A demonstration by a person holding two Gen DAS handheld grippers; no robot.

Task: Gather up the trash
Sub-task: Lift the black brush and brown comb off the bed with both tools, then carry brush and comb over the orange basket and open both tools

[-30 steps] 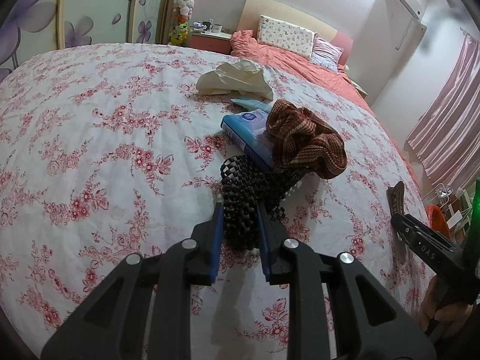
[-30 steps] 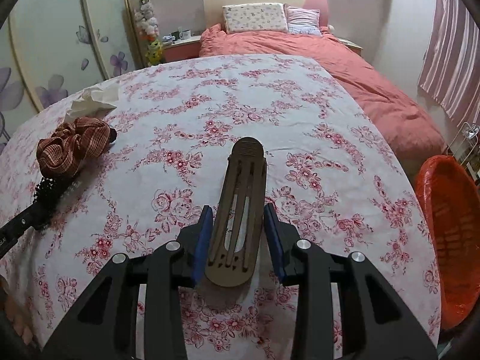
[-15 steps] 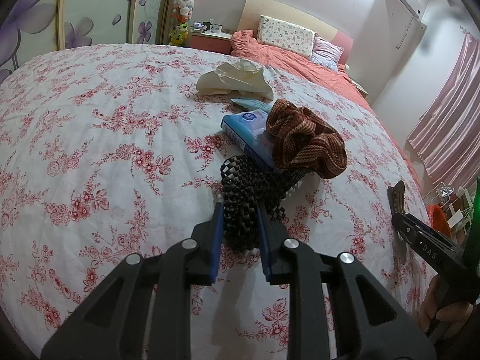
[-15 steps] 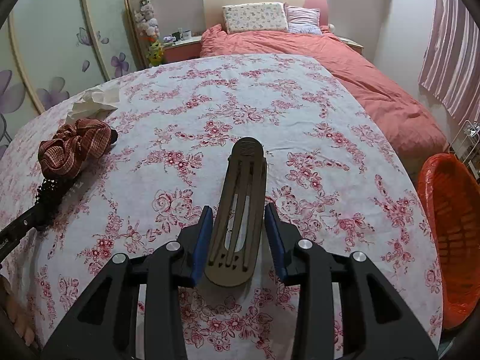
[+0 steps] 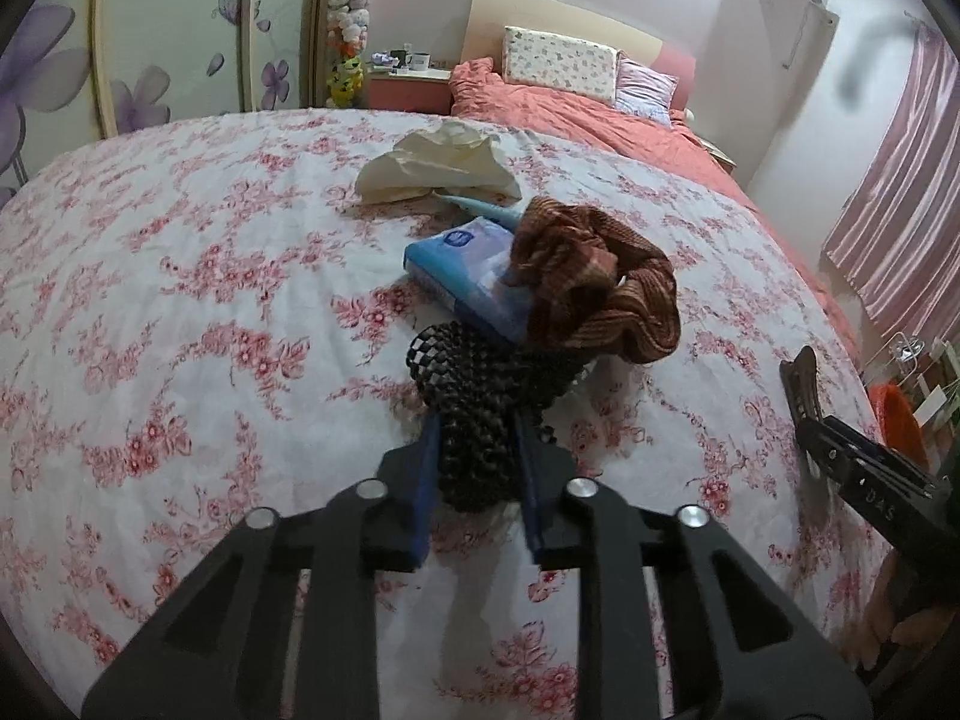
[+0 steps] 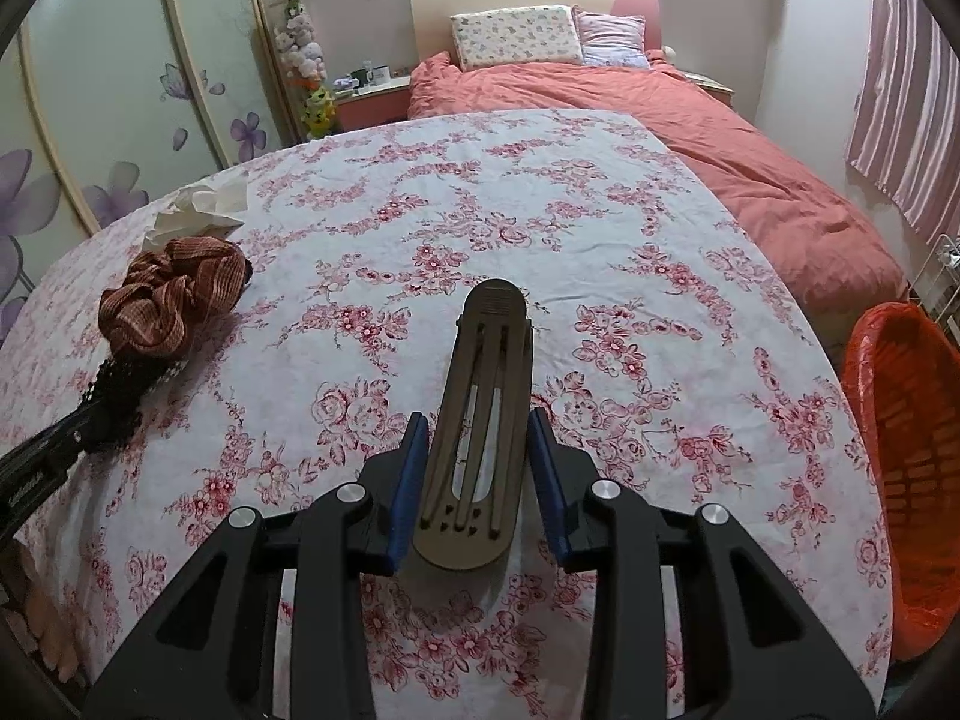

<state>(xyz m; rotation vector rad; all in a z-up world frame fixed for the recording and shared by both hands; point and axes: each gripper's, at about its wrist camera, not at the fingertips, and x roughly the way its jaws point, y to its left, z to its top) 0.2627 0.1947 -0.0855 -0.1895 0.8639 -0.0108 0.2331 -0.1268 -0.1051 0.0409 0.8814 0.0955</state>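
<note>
My left gripper (image 5: pixel 477 438) is shut on a black woven mesh piece (image 5: pixel 480 384) lying on the flowered cloth. Its far end lies under a brown striped scrunchie (image 5: pixel 591 279) and a blue tissue pack (image 5: pixel 465 267). A crumpled cream tissue (image 5: pixel 435 165) lies beyond them. My right gripper (image 6: pixel 478 441) brackets a brown hair clip (image 6: pixel 480 420) on the cloth; small gaps show between the blue pads and the clip. The clip (image 5: pixel 801 381) and right gripper also show at the right of the left wrist view.
An orange trash basket (image 6: pixel 897 462) stands off the table's right edge. Behind the table is a bed with a pink duvet (image 6: pixel 690 126), a nightstand (image 6: pixel 366 96) and flowered wardrobe doors (image 6: pixel 120 96). The scrunchie (image 6: pixel 171 294) and tissue (image 6: pixel 204 207) sit at the left.
My right gripper's fingers have spread slightly apart from the hair clip. My left gripper stays shut on the mesh piece; nothing else has moved.
</note>
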